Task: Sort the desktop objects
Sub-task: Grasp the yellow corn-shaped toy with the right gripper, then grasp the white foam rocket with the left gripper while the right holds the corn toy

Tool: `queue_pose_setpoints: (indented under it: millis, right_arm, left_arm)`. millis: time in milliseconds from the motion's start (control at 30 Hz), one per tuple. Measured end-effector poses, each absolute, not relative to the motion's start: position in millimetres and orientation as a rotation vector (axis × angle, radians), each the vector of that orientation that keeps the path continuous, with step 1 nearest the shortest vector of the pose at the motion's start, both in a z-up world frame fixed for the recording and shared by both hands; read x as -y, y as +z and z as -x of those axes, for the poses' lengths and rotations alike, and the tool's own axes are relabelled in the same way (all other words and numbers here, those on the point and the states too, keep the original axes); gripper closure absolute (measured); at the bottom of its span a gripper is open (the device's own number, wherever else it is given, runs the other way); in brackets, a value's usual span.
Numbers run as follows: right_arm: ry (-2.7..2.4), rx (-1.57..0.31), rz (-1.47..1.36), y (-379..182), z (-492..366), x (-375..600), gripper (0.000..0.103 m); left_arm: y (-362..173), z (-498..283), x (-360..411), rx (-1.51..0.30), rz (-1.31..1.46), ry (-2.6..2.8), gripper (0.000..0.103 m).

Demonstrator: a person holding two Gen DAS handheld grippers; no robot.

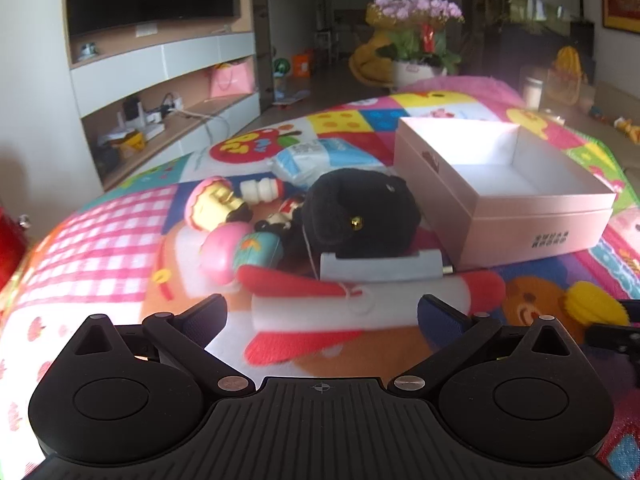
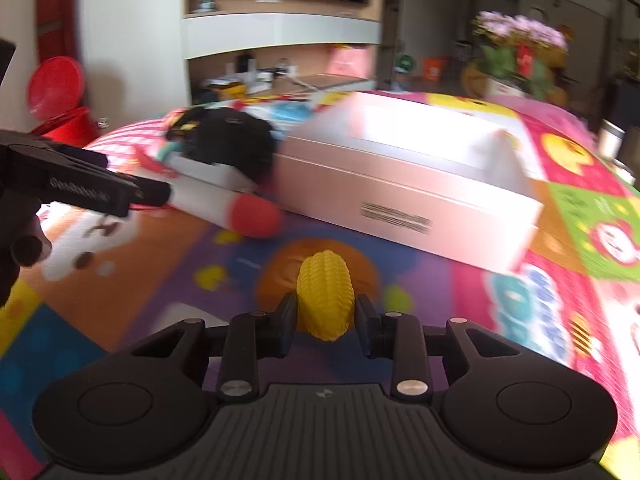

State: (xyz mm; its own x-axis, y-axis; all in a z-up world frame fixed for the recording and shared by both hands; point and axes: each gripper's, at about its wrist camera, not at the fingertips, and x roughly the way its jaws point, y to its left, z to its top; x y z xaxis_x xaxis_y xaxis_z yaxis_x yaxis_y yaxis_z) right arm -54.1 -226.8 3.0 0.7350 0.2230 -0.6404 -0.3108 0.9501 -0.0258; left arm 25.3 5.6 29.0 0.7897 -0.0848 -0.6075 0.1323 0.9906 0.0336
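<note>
1. A small yellow ribbed plastic corn cob (image 2: 325,295) is sitting low in the centre of the right wrist view, standing on end between the two black fingers (image 2: 286,320), its sides touching both pads.
2. The right gripper (image 2: 325,318) is clamping narrowly on the corn, whose upper half is rising above the fingertips; below it the colourful patchwork cartoon mat (image 2: 168,264) is showing, and whether the corn is resting on it or lifted I cannot tell.
3. In the left wrist view the corn (image 1: 596,306) is appearing at the right edge, well to the right of the left gripper.
4. The left gripper (image 1: 322,314) is standing wide, its fingers (image 1: 206,316) spread to either side of a white foam roll with red ends (image 1: 352,308), with gaps showing on both sides.
5. The pale pink rectangular cardboard box (image 1: 532,224) is lying open in the right middle of the left wrist view; its white inside is showing nothing in the visible part.
6. Just left of the box a black plush toy (image 1: 360,208) is heaped with a white-and-grey flat case (image 1: 380,266), a pink-capped round toy (image 1: 224,254) and small figurines (image 1: 224,200).
</note>
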Motion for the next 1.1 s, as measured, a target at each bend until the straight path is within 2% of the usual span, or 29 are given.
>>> queue_pose_setpoints:
  millis: [67,167,200,400,533,800,833,867,900,1000,1100]
  right_arm:
    - [0.256,-0.69,0.096,3.1,56.7,245.1,0.068]
    - [0.219,-0.67,0.03,4.4,58.4,265.6,0.032]
    - [0.208,-0.658,0.016,4.6,58.9,269.2,0.027]
    - [0.181,-0.651,-0.014,2.7,55.5,275.2,0.021]
    - [0.172,-0.643,-0.006,2.5,56.8,276.8,0.02]
    - [0.13,-0.626,-0.028,3.2,62.5,282.2,0.017]
    - [0.13,-0.624,-0.031,3.7,64.0,283.1,0.017]
    - [0.129,-0.621,-0.032,4.0,66.0,284.1,0.016]
    - [0.127,-0.62,-0.03,4.2,67.8,285.0,0.016]
    - [0.123,-0.625,-0.024,3.7,72.0,286.5,0.016]
    - [0.133,-0.625,-0.005,4.8,74.9,284.0,0.016]
  left_arm:
    - [21.3,-34.7,-7.2,-0.656,-0.077,-0.164,0.0]
    - [16.5,-39.4,-10.9,-0.675,-0.027,-0.239,0.0]
    - [17.6,-36.2,-9.7,-0.676,-0.013,-0.273,0.0]
    - [23.3,10.0,21.0,-0.675,-0.053,-0.588,0.0]
    - [23.6,34.6,37.9,-0.676,-0.043,-0.593,0.0]
    - [16.1,13.6,58.3,-0.658,-0.176,-0.415,0.002]
    - [14.4,10.7,59.1,-0.665,-0.185,-0.414,0.014]
    - [12.4,8.0,60.1,-0.677,-0.194,-0.415,0.035]
    - [10.5,7.1,59.9,-0.689,-0.197,-0.414,0.039]
    - [8.8,10.0,60.7,-0.693,-0.191,-0.405,0.04]
    - [12.8,26.9,60.8,-0.703,-0.204,-0.43,0.048]
